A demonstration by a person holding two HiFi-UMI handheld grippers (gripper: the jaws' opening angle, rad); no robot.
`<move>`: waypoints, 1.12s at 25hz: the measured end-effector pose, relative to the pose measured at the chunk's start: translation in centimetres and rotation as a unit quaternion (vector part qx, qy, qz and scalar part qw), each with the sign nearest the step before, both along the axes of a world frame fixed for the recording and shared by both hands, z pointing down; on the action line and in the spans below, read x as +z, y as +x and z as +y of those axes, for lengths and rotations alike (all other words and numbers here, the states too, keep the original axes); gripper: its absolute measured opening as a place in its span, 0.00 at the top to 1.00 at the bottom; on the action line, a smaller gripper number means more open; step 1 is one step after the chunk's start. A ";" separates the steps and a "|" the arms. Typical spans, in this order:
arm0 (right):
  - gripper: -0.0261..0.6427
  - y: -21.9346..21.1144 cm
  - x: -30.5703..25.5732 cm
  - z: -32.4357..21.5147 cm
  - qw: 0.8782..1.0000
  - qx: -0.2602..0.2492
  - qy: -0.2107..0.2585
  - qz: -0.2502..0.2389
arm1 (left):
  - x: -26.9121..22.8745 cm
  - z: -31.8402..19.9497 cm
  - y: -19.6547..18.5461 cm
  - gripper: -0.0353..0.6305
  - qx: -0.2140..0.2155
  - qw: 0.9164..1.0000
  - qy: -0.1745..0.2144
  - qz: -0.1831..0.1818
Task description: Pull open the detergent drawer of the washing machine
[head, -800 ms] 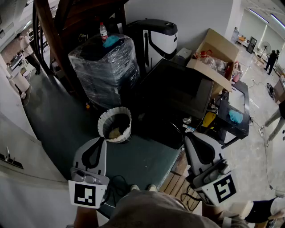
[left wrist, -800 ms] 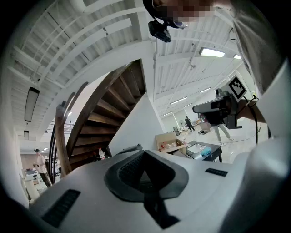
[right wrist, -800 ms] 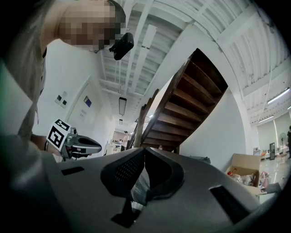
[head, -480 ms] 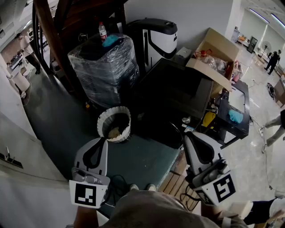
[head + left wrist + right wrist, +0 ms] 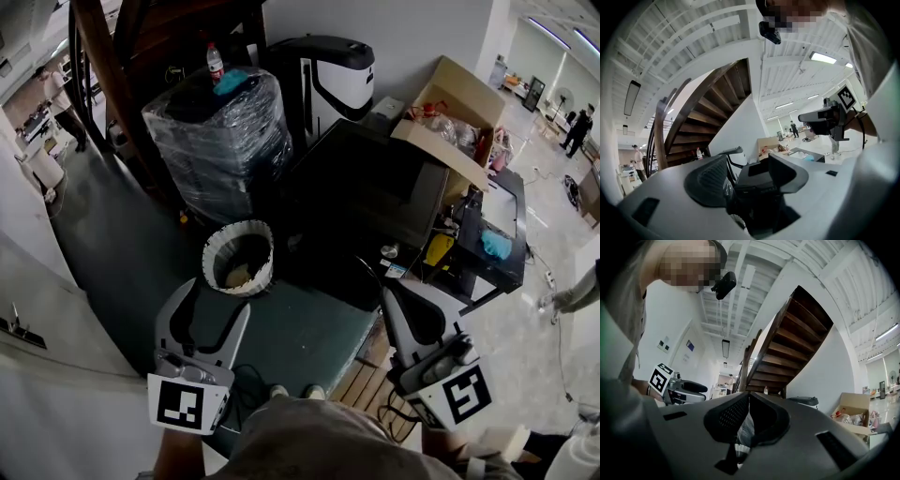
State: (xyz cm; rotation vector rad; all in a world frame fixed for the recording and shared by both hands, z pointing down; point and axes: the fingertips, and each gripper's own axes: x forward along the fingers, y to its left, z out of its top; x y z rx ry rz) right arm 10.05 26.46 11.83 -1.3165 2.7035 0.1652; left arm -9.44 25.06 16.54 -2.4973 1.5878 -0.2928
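My left gripper [image 5: 217, 298] is at the lower left of the head view, held over the dark green floor. Its jaws stand apart with nothing between them. In the left gripper view the left gripper [image 5: 747, 176] shows a wide empty gap between its two dark pads. My right gripper [image 5: 389, 292] is at the lower right, its fingertips meeting and holding nothing. The right gripper [image 5: 749, 398] shows the same in its own view. A dark box-shaped appliance [image 5: 375, 202] stands ahead of both grippers, well apart from them. I cannot make out a detergent drawer in any view.
A white ribbed basket [image 5: 239, 262] sits just beyond the left gripper. Behind it are a plastic-wrapped stack [image 5: 220, 141] with a bottle [image 5: 215, 64] on top and a white-and-black machine [image 5: 333, 80]. An open cardboard box [image 5: 459, 112] and a black cart [image 5: 502, 258] are at the right, and wooden stairs [image 5: 103, 75] at the left.
The left gripper's jaws, closed to a point before, now stand apart. The right gripper has shifted only slightly and stays shut.
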 end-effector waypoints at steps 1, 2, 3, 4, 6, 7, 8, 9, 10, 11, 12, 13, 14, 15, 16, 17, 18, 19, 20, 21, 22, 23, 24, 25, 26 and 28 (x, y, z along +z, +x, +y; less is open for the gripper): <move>0.91 0.2 0.2 -0.1 1.000 0.001 -0.001 0.001 | 0.1 -0.1 0.2 0.50 -0.002 1.000 0.001 -0.002; 0.91 0.3 0.4 -0.1 1.000 0.004 -0.004 0.005 | 0.1 -0.2 0.3 0.45 -0.005 1.000 0.002 -0.004; 0.91 0.4 0.7 -0.2 1.000 0.005 -0.006 0.012 | 0.1 -0.3 0.3 0.42 -0.009 1.000 0.003 -0.004; 0.91 0.5 1.1 -0.3 1.000 0.004 -0.008 0.019 | 0.1 -0.3 0.4 0.41 -0.011 1.000 0.004 -0.002; 0.91 0.8 1.7 -0.3 0.999 0.003 -0.013 0.031 | 0.1 -0.3 0.7 0.40 -0.012 1.000 0.004 0.004; 0.91 1.1 2.1 -0.3 0.999 0.007 -0.018 0.039 | 0.1 -0.3 0.7 0.40 -0.011 1.000 0.005 0.004; 0.91 1.4 2.5 -0.3 0.999 0.010 -0.022 0.044 | 0.0 -0.4 0.8 0.40 -0.009 1.000 0.008 0.002; 0.91 1.5 2.6 -0.4 0.999 0.012 -0.023 0.046 | -0.1 -0.5 0.8 0.40 -0.007 1.000 0.013 -0.002; 0.91 1.5 2.7 -0.4 0.999 0.012 -0.023 0.045 | -0.2 -0.6 0.8 0.40 -0.004 1.000 0.018 -0.004; 0.91 1.5 2.7 -0.5 0.999 0.012 -0.023 0.045 | -0.4 -0.9 0.8 0.39 0.000 1.000 0.023 -0.004; 0.91 1.5 2.6 -0.6 0.999 0.010 -0.023 0.044 | -0.4 -1.2 0.9 0.39 0.004 1.000 0.024 0.000; 0.91 1.3 2.6 -0.7 0.999 0.006 -0.022 0.040 | -0.4 -1.4 1.0 0.39 0.008 1.000 0.022 0.008; 0.91 1.1 2.5 -0.8 0.999 0.002 -0.022 0.036 | -0.2 -1.7 1.0 0.38 0.011 1.000 0.017 0.019; 0.91 1.0 2.7 -1.0 0.999 -0.001 -0.024 0.034 | 0.1 -2.0 1.1 0.38 0.013 0.999 0.011 0.029; 0.91 1.0 3.1 -1.1 0.999 0.000 -0.028 0.038 | 0.3 -2.4 1.1 0.38 0.015 0.999 0.005 0.039; 0.91 1.1 3.6 -1.4 0.999 0.003 -0.032 0.043 | 0.7 -2.8 1.2 0.37 0.016 0.999 0.000 0.047; 0.91 1.2 4.0 -1.6 0.998 0.005 -0.036 0.048 | 1.0 -3.2 1.2 0.37 0.018 0.998 -0.004 0.054; 0.91 1.2 4.3 -1.9 0.998 0.006 -0.039 0.050 | 1.4 -3.6 1.3 0.37 0.019 0.998 -0.009 0.060; 0.91 1.2 4.7 -2.3 0.998 0.008 -0.043 0.053 | 1.9 -4.1 1.3 0.37 0.021 0.998 -0.015 0.066; 0.91 1.2 5.0 -2.6 0.997 0.009 -0.047 0.055 | 2.3 -4.6 1.3 0.37 0.022 0.997 -0.021 0.072; 0.91 1.2 5.3 -3.1 0.997 0.009 -0.051 0.057 | 2.8 -5.2 1.3 0.37 0.024 0.996 -0.028 0.080; 0.91 1.0 5.5 -3.5 0.997 0.008 -0.053 0.057 | 3.3 -5.8 1.2 0.37 0.025 0.995 -0.035 0.088; 0.91 0.8 5.6 -4.0 0.997 0.007 -0.054 0.056 | 3.7 -6.5 1.2 0.36 0.027 0.994 -0.043 0.097; 0.91 0.7 5.9 -4.6 0.997 0.008 -0.055 0.056 | 4.2 -7.1 1.1 0.36 0.029 0.993 -0.050 0.106; 0.91 0.6 6.2 -5.1 0.997 0.009 -0.057 0.057 | 4.7 -7.8 1.1 0.37 0.032 0.991 -0.056 0.113; 0.91 0.4 6.9 -6.4 0.996 0.011 -0.067 0.061 | 5.7 -9.2 1.1 0.37 0.040 0.989 -0.064 0.123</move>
